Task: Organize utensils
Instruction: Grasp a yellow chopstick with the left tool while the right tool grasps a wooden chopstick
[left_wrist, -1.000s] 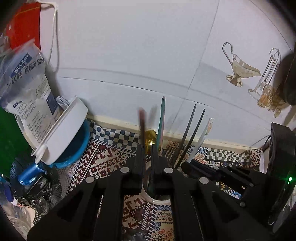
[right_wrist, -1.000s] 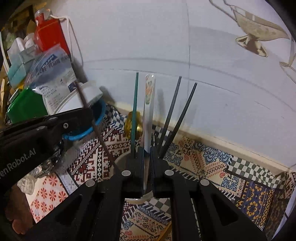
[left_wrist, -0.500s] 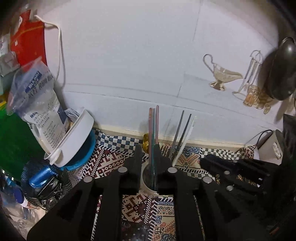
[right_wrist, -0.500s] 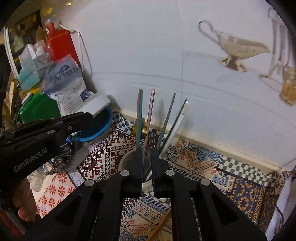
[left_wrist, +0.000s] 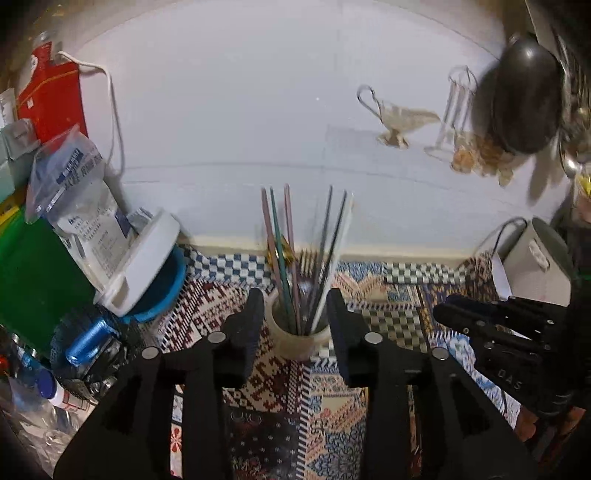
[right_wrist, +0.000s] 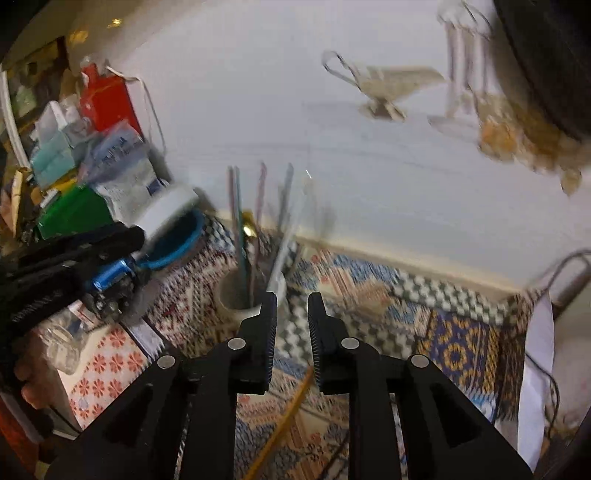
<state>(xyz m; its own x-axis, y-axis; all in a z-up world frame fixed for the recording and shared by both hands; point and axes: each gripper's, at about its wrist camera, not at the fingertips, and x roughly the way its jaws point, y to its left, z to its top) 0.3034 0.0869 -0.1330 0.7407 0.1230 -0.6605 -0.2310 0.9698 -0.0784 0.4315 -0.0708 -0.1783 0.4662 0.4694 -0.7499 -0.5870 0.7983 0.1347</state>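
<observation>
A pale cup (left_wrist: 295, 341) stands on the patterned cloth and holds several chopsticks (left_wrist: 288, 240), pink, teal, dark and white, all upright. My left gripper (left_wrist: 295, 306) hangs short of the cup; its jaws are opening and nothing sits between the pads. In the right wrist view the same cup (right_wrist: 236, 299) and its blurred chopsticks (right_wrist: 238, 229) lie up and left of my right gripper (right_wrist: 293, 306), whose jaws are opening with a narrow bare gap. A yellow stick (right_wrist: 291, 410) lies on the cloth below it. The right gripper (left_wrist: 480, 325) also shows at the right of the left wrist view.
A blue bowl with a white lid (left_wrist: 162, 280), a plastic bag (left_wrist: 81, 199) and a green box (left_wrist: 37, 277) crowd the left. A white box with a cable (left_wrist: 535, 266) stands right. A dark pan (left_wrist: 524, 103) hangs on the white wall.
Both grippers have drawn back and up from the cup and let go of the chopsticks they pinched. Those now stand in the cup, and both pairs of jaws have parted.
</observation>
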